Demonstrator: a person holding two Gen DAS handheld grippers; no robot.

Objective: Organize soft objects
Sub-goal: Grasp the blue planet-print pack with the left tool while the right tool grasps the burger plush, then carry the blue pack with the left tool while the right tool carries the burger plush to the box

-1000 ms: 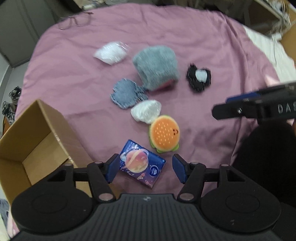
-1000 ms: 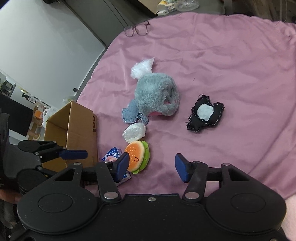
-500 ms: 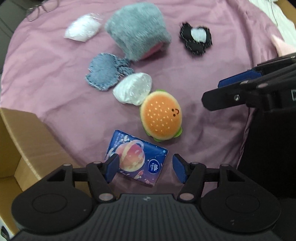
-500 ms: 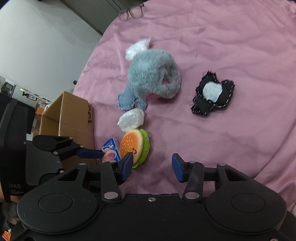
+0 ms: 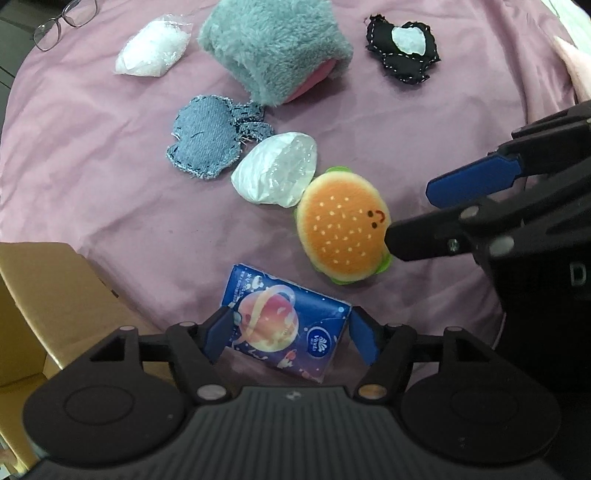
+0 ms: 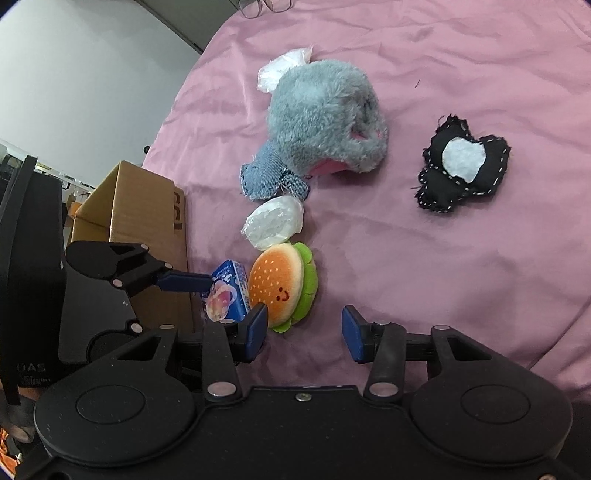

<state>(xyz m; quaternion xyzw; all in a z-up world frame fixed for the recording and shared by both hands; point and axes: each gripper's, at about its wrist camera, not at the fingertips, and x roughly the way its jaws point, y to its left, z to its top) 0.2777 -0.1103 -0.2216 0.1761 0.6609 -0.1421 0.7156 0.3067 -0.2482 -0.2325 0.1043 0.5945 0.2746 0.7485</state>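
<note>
Left wrist view: left gripper (image 5: 290, 336) jaws opening around tissue pack (image 5: 284, 326), bottom edge hidden. Right gripper (image 6: 303, 330) apart, empty; box (image 5: 44, 295) cut off lower left.

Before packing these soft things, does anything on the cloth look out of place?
Yes: a pair of eyeglasses lies at the far edge of the pink cloth, hard and breakable among plush toys and pouches.

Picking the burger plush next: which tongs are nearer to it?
Right. The right tongs sit just beside the burger plush, one finger at its edge; the left tongs, opening, straddle the blue tissue pack.
</note>
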